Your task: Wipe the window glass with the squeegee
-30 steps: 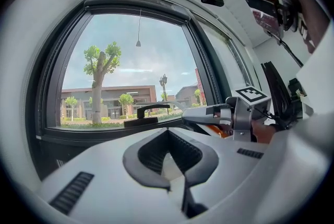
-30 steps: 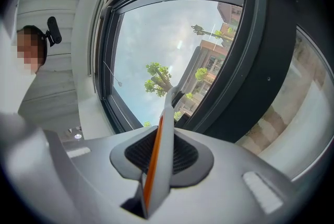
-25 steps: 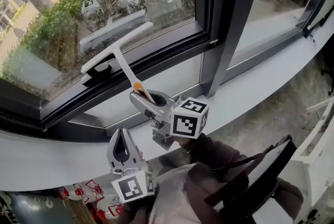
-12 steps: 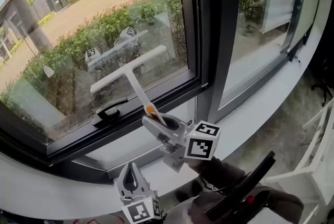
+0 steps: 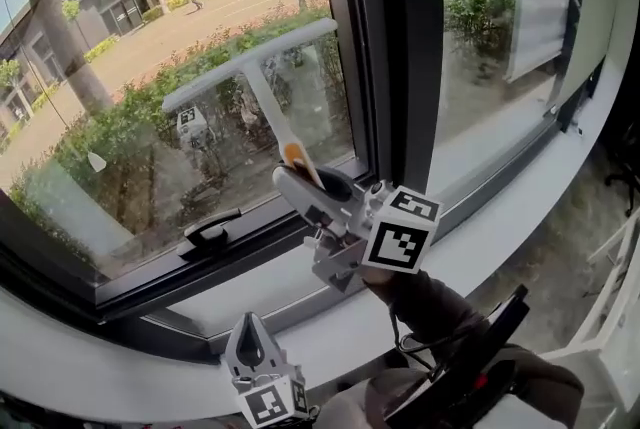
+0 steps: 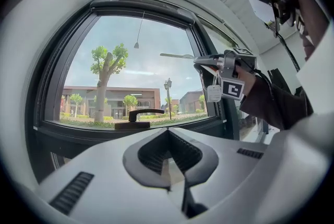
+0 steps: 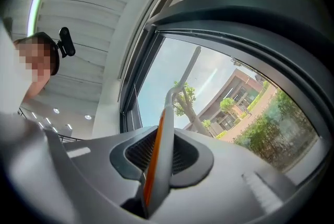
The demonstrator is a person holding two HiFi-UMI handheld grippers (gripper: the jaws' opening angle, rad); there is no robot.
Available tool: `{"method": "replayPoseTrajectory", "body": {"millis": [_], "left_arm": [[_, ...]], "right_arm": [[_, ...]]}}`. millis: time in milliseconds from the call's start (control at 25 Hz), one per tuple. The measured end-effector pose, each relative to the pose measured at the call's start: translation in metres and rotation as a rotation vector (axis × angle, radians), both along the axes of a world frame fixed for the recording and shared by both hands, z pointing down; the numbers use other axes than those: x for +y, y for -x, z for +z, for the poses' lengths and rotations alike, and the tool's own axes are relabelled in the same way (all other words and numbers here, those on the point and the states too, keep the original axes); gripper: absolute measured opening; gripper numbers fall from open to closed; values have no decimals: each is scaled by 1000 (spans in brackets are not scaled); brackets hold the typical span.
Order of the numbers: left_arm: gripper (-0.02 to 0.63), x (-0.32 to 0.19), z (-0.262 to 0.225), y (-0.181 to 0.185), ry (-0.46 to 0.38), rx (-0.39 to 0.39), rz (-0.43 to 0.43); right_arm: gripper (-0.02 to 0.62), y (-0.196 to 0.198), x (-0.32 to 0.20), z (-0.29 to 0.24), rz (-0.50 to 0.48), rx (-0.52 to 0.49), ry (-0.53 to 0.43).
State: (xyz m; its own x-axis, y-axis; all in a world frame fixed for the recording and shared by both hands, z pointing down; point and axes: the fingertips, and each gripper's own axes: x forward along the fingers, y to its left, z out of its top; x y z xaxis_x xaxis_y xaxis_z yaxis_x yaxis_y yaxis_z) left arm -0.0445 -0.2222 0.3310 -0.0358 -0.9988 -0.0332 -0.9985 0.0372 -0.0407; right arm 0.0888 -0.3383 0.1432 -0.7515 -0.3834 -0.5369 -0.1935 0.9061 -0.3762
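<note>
Nearest the person, the left gripper (image 5: pixel 250 332) sat low by the sill with jaws together and nothing in them. Above it, the right gripper (image 5: pixel 312 189) was clamped on the orange-marked lower end of the squeegee (image 5: pixel 268 102) handle. The tool looked light and stiff with a slim, probably slick shaft, so that low grip seemed the sensible hold. Only the right gripper view showed the handle seated between the pads, while the head view alone showed the T-blade lying slantwise high on the window glass (image 5: pixel 130 127); contact was not confirmable.
</note>
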Motion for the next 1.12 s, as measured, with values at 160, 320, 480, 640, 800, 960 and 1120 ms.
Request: {"method": "replayPoseTrajectory", "body": {"millis": [160,320,480,640,800,960,1120], "left_arm": [[0,-6,-5,-12,-8,-5,-30],[0,-16,-18,-14,-19,-19,-67],[0,-25,-27,-22,-18,-52,-65],[0,-21,-28,-19,-29,-59,-89],[0,-16,-27,-15,-35,-60,-101],[0,-14,-25,-12,-44,-63,-107],[0,-12,-18,-13,-18,-76,-100]], "right_arm": [[55,-6,-5,-28,-30,-18,-64],[55,-14,-18,-59,-43,-48,-120],[55,-23,-40,-81,-64,-72,-124],[55,-24,-44,-81,-78,-82,-123],[55,-25,-42,-81,-74,-94,-129],[55,-24,-45,-78,-87,-105,-116],[55,-18,-47,-68,-119,-90,-93]]}}
